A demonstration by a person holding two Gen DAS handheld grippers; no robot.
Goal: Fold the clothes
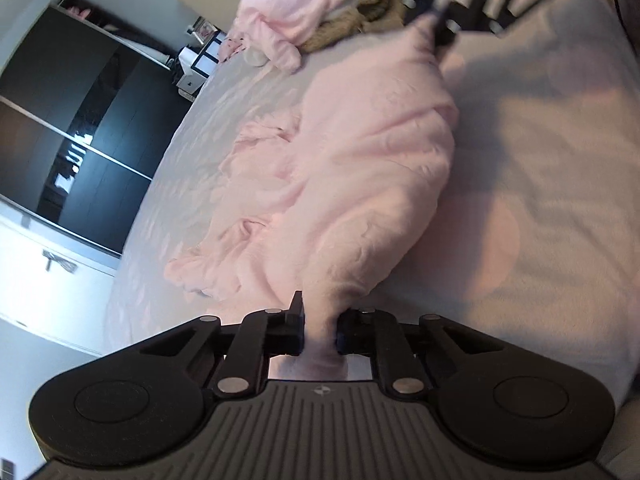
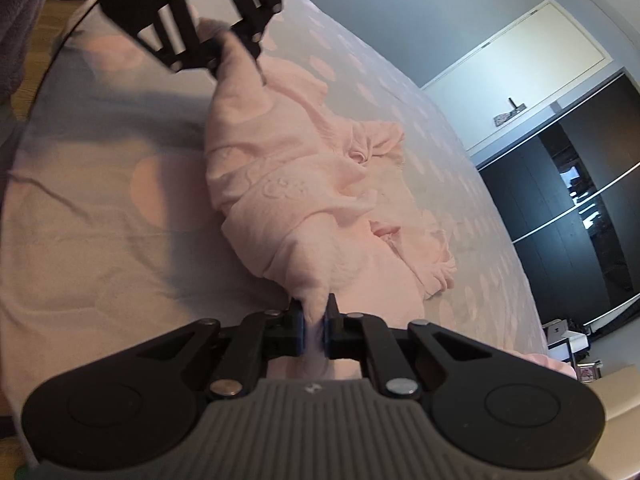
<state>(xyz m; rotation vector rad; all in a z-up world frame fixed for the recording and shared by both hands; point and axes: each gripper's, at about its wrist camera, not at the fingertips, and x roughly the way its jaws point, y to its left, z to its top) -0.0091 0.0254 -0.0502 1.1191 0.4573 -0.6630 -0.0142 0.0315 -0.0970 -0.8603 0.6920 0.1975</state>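
Note:
A pale pink fleece garment (image 1: 360, 152) lies stretched across the bed, partly lifted between both grippers. My left gripper (image 1: 320, 328) is shut on one end of it. My right gripper (image 2: 315, 330) is shut on the other end of the garment (image 2: 280, 184). In the left wrist view my right gripper (image 1: 436, 24) shows at the top, pinching the far end. In the right wrist view my left gripper (image 2: 236, 52) shows at the top, pinching the far end. The sleeves and hem lie crumpled on the bed side.
The bed cover (image 1: 540, 160) is light grey with pink dots. A pile of pink and tan clothes (image 1: 304, 4) lies at the bed's far end. A dark sliding wardrobe (image 1: 80, 140) stands beside the bed; it also shows in the right wrist view (image 2: 568, 200).

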